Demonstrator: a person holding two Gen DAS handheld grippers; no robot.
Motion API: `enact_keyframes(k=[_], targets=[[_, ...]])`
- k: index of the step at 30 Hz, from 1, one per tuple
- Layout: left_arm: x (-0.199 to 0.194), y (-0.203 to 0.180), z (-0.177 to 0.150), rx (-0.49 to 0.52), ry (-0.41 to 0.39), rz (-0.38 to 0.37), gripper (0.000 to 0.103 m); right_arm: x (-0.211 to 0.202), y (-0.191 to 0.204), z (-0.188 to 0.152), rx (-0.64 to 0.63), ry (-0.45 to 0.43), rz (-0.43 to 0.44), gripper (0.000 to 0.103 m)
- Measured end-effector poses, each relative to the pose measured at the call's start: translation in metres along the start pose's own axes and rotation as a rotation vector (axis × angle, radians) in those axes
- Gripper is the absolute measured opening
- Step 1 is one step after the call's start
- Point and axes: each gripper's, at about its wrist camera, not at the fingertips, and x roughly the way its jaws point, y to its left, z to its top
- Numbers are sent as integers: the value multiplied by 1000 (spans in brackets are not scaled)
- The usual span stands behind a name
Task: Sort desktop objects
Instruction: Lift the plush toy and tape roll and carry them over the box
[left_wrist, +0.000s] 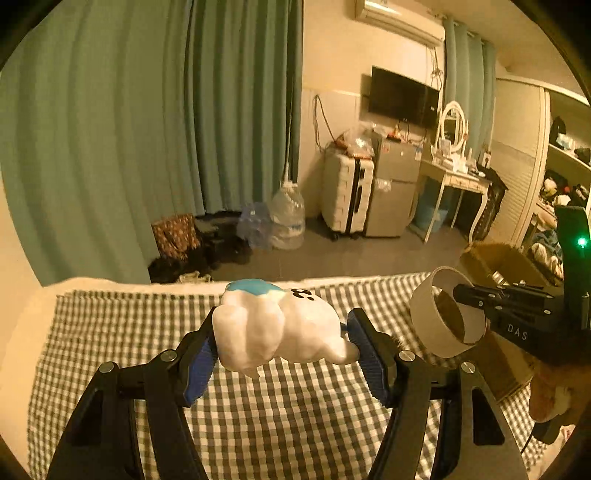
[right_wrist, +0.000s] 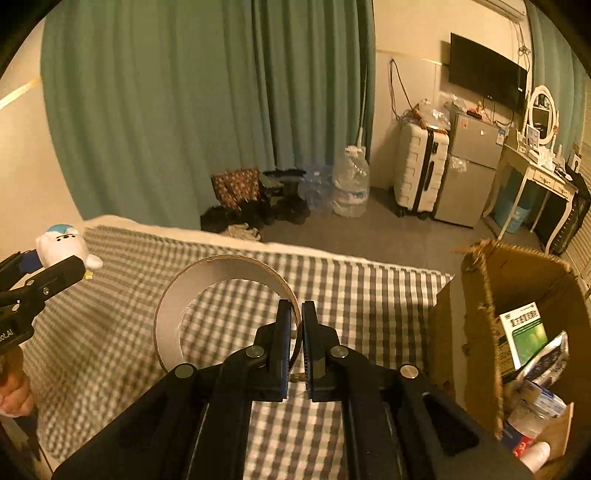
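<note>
Lower centre, our left gripper (left_wrist: 282, 345) fingers clamp a white plush toy (left_wrist: 277, 328); our right gripper (right_wrist: 296, 321) fingers pinch a tape ring (right_wrist: 221, 295). Lower right, a cardboard box (right_wrist: 480, 332) holds packets and bottles.

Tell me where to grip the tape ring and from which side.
Pinch the tape ring through its thin wall, one finger inside the hole, one outside, coming from the open edge. The right gripper already holds it so.

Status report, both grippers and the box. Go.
Left gripper shut on white plush toy. Right gripper shut on tape roll wall. Cardboard box open at right, nothing blocking.
</note>
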Motion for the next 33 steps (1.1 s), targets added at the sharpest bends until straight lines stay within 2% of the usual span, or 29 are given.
enact_keyframes(k=[11, 16, 25, 31, 33], targets=[[-82, -10, 46, 8, -87, -14, 69, -97, 11, 39, 20, -95, 45, 6], [-105, -17, 56, 22, -120, -12, 69, -132, 9, 40, 15, -126, 31, 6], [-121, -49, 81, 60, -142, -47, 69, -167, -13, 37, -28, -138, -23, 6], [-118, -92, 97, 141, -131, -102, 69, -190, -55, 48, 4, -147, -78, 6], [-114, -107, 104, 133, -132, -138, 69, -196, -74, 51, 15, -150, -105, 6]])
